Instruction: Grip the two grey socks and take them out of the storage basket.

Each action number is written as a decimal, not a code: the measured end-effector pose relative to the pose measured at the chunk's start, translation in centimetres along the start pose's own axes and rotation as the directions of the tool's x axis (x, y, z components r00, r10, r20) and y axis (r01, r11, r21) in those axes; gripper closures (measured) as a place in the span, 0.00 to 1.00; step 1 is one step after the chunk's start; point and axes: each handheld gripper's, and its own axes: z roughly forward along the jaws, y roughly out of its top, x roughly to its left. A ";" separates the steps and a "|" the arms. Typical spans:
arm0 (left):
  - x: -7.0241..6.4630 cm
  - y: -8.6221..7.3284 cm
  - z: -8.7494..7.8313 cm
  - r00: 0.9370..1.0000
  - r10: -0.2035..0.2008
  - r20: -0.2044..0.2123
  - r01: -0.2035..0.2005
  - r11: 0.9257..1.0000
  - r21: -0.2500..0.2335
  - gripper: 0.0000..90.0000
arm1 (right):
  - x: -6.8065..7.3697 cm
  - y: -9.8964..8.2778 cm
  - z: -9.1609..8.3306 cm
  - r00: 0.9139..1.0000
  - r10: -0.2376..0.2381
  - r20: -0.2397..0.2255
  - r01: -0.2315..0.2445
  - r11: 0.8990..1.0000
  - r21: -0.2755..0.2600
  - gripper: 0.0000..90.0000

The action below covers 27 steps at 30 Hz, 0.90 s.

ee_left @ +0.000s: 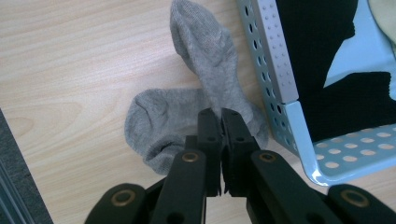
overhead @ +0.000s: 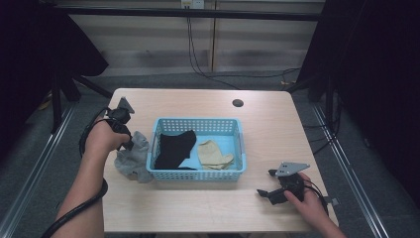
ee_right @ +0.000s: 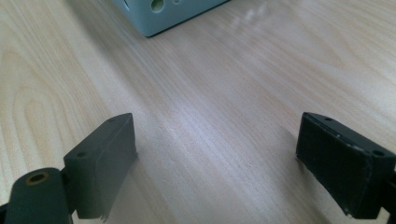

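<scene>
A pair of grey socks (overhead: 133, 161) (ee_left: 205, 60) lies bunched on the wooden table just left of a light blue basket (overhead: 198, 173) (ee_left: 275, 56). My left gripper (overhead: 130, 145) (ee_left: 221, 114) points down at them, its jaws shut on the grey fabric where the two socks meet. Inside the basket lie a black sock (overhead: 173, 148) (ee_left: 322, 46) and a beige sock (overhead: 214, 153) (ee_left: 385, 9). My right gripper (overhead: 266, 182) (ee_right: 217, 135) rests low over the bare table near the front right, open, with nothing between its jaws.
The basket's near corner (ee_right: 173, 14) lies a short way ahead of the right gripper. A round hole (overhead: 237, 103) sits in the tabletop behind the basket. Bare wood spans the table's front between the two hands.
</scene>
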 end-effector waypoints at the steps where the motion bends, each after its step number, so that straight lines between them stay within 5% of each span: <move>1: 0.0 0.0 0.0 1.000 0.004 -0.005 -0.004 1.000 -0.004 0.96 | 0.0 0.0 0.0 1.000 -0.001 0.001 0.001 1.000 0.001 0.13; 6: -0.1 0.0 0.2 1.000 0.014 -0.012 -0.014 1.000 -0.019 0.93 | 0.0 0.0 0.0 1.000 -0.002 0.001 0.002 1.000 0.001 0.13; 13: -0.3 -0.1 0.1 0.998 0.037 -0.051 -0.039 0.999 -0.036 0.73 | 0.0 0.0 0.0 1.000 -0.002 0.002 0.002 1.000 0.001 0.13; 27: 0.1 -3.1 0.2 0.999 0.032 -0.029 -0.034 0.996 -0.078 0.43 | 0.0 0.0 0.0 1.000 0.003 0.001 -0.003 1.000 0.003 0.13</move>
